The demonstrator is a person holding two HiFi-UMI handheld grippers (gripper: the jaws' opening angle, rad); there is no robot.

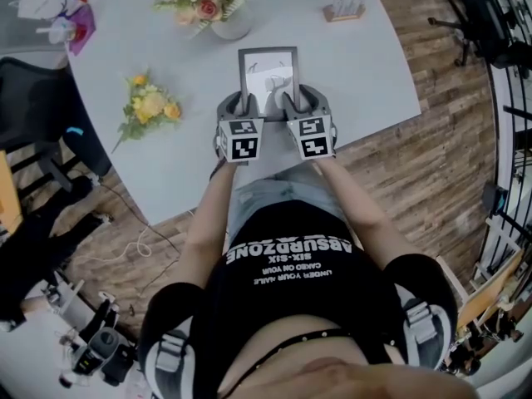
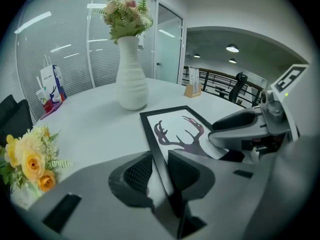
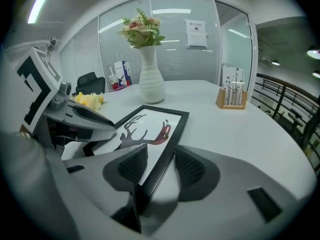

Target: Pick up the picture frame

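A black picture frame with an antler print lies flat on the pale table, just ahead of both grippers. My left gripper straddles the frame's near left edge; the black rim runs between its jaws, with a sliver of table showing beside one pad. My right gripper straddles the near right edge the same way, its jaws on either side of the rim with a gap at the outer pad. Neither pair visibly presses on the frame.
A white vase of pink flowers stands behind the frame. A yellow bouquet lies to the left. A wooden card holder sits at the far right. Bags rest at the far left corner. The table's near edge is by my body.
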